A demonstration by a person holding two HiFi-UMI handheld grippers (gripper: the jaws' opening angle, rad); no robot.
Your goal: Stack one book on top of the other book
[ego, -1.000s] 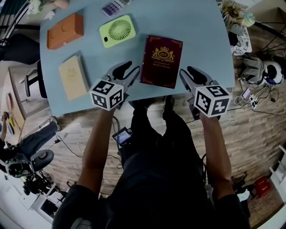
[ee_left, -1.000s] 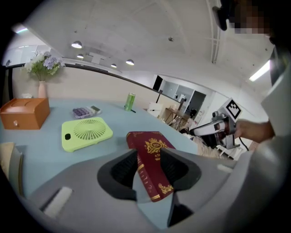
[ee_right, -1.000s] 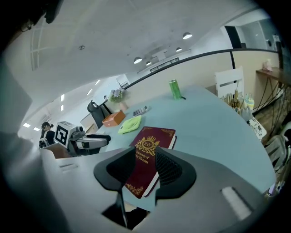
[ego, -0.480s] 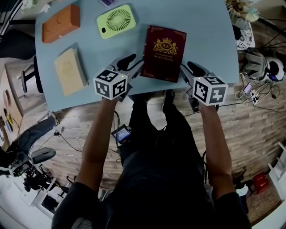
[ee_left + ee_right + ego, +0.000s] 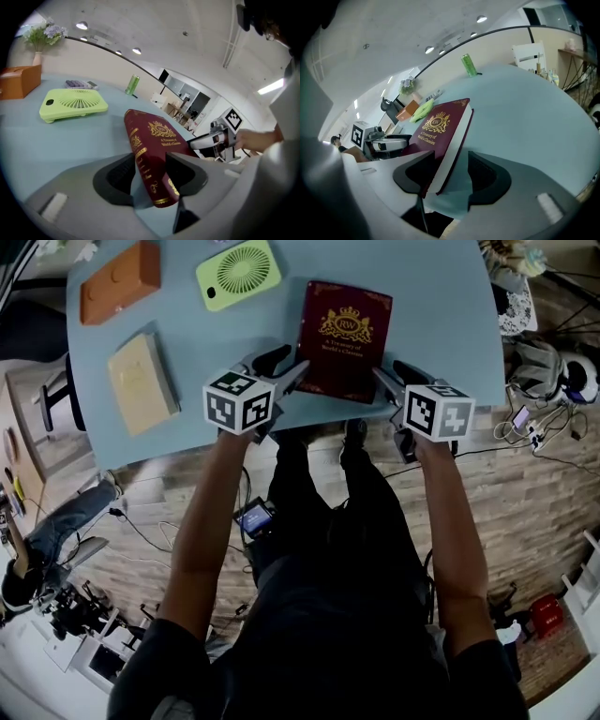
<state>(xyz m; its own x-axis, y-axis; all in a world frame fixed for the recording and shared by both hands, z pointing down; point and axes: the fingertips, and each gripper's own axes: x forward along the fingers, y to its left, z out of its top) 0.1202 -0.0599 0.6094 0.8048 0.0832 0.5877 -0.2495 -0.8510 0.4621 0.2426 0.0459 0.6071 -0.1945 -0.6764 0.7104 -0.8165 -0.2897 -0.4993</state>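
Head view dim and underexposed; gripper views brighter, lit by ceiling spotlights (image 5: 82, 25), with strong fisheye curvature, black vignetted corners and a softly blurred foreground.

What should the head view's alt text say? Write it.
Left gripper and right gripper, its jaws just opened, each straddle a near corner of a dark red book on a blue table; a tan book lies farther left.

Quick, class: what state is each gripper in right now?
Left gripper: open, red book corner between the jaws.
Right gripper: open, jaws just opening, the same book's corner between them.
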